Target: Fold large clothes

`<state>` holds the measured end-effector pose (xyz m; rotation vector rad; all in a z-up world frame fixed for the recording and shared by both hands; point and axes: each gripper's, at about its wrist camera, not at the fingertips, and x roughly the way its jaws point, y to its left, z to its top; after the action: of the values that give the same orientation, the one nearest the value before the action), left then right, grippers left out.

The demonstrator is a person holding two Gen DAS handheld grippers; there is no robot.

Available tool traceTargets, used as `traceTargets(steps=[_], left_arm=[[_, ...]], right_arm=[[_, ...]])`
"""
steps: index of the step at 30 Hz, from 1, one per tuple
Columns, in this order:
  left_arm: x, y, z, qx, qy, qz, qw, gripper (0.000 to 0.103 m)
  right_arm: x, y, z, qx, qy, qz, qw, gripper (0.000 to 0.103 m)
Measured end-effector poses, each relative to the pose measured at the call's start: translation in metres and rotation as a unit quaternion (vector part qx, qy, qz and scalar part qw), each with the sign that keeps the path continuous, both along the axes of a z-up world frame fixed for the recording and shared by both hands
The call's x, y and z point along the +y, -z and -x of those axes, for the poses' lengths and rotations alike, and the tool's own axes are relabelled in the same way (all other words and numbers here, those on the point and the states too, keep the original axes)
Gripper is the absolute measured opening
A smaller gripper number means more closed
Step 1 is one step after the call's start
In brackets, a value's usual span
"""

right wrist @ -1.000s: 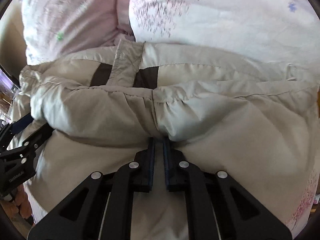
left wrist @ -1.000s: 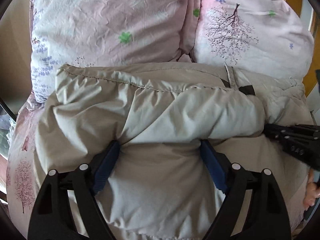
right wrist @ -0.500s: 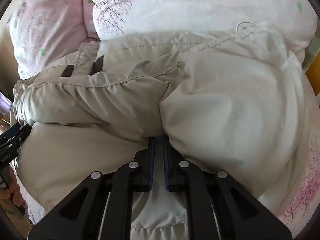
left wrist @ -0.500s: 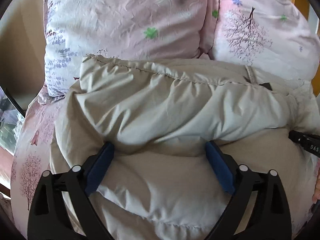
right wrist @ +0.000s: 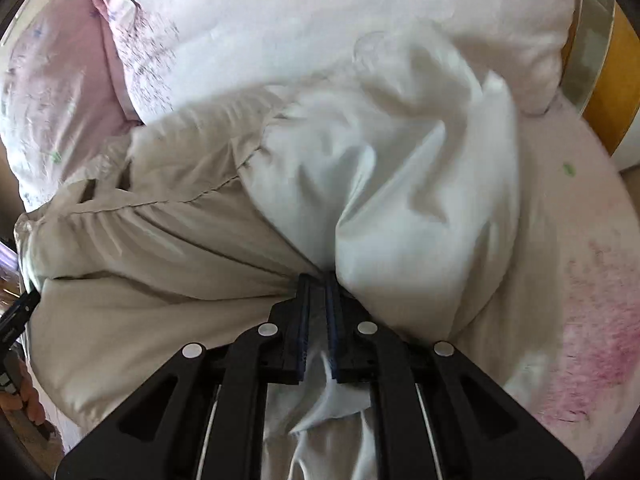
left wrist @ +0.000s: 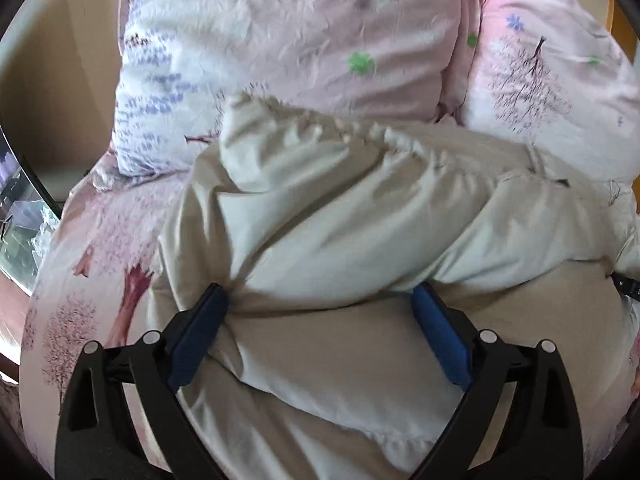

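Note:
A large beige padded coat (left wrist: 340,216) lies bunched on a bed; it also fills the right wrist view (right wrist: 200,240). My left gripper (left wrist: 320,304) is open, its blue pads wide apart, pressed against a thick fold of the coat with fabric bulging between them. My right gripper (right wrist: 318,284) is shut on a fold of the coat, with pale fabric pinched between the pads and hanging below. The coat's right part (right wrist: 400,184) is lifted and puffed up. The tip of the other gripper shows at the left edge (right wrist: 16,316).
Pink floral pillows (left wrist: 300,32) lie right behind the coat, also seen in the right wrist view (right wrist: 320,12). The pink floral bedsheet (left wrist: 92,280) spreads left; it also lies to the right (right wrist: 580,280). A wooden frame (right wrist: 616,80) stands at the right edge.
Both grippers have shifted rightward along the coat, pulling it. The coat's right side has bunched and risen. More bedsheet shows on each side. The left jaws stay open, the right stays shut.

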<state>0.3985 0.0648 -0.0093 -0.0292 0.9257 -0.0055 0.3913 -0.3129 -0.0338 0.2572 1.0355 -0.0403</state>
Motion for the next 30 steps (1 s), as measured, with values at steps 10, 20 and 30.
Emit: traceTargets(steps=[10,20,30], left_arm=[[0.032,-0.019,0.074,-0.052,0.041,0.100,0.9928,0.094],[0.094,0.020,0.138,-0.034,-0.022,0.293,0.9554,0.094],[0.098,0.049,0.104,-0.001,-0.072,0.400,0.9135,0.090]], right_arm=[[-0.017,-0.035,0.086,-0.098,0.035,-0.080,0.991,0.085],[-0.092,0.039,0.148,-0.068,0.208,-0.348,0.911,0.083],[-0.111,0.053,0.130,-0.083,0.239,-0.393,0.884,0.077]])
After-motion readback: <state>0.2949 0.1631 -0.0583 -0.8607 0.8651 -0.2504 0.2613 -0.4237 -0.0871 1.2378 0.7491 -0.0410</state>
